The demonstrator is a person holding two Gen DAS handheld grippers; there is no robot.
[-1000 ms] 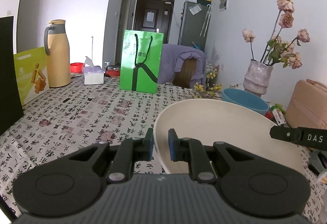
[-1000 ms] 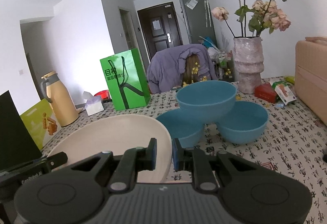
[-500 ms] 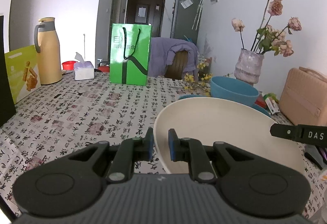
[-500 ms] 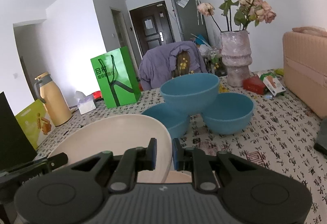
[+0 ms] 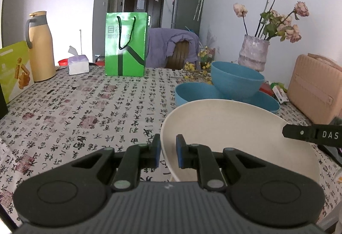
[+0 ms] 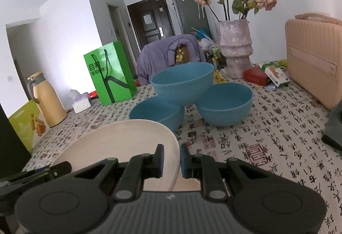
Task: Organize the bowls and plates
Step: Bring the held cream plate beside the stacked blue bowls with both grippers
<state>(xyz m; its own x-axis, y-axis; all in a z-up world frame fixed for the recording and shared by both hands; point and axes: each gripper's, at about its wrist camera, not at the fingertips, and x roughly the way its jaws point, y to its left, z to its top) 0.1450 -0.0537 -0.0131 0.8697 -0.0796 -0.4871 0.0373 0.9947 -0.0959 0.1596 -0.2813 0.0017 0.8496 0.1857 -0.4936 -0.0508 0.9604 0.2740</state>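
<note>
A large cream plate point(image 5: 235, 133) is held between both grippers above the patterned tablecloth. My left gripper point(image 5: 167, 153) is shut on its left rim. My right gripper point(image 6: 171, 160) is shut on its right rim; the plate also shows in the right wrist view point(image 6: 119, 142). The right gripper's finger shows at the plate's far edge in the left wrist view point(image 5: 312, 134). Three blue bowls stand beyond the plate: one point(image 6: 182, 84) rests tilted on top of two others point(image 6: 157, 113) point(image 6: 224, 103). They also show in the left wrist view point(image 5: 236, 80).
A green paper bag point(image 5: 126, 43), a tan thermos point(image 5: 40, 46), a tissue pack point(image 5: 78, 63) and a yellow-green box point(image 5: 14, 67) stand at the back left. A vase of dried roses point(image 6: 234, 48) and a pink case point(image 6: 314, 58) stand on the right.
Both grippers have moved with the plate toward the blue bowls, which now look nearer and lower in both views. Both grips on the plate are unchanged.
</note>
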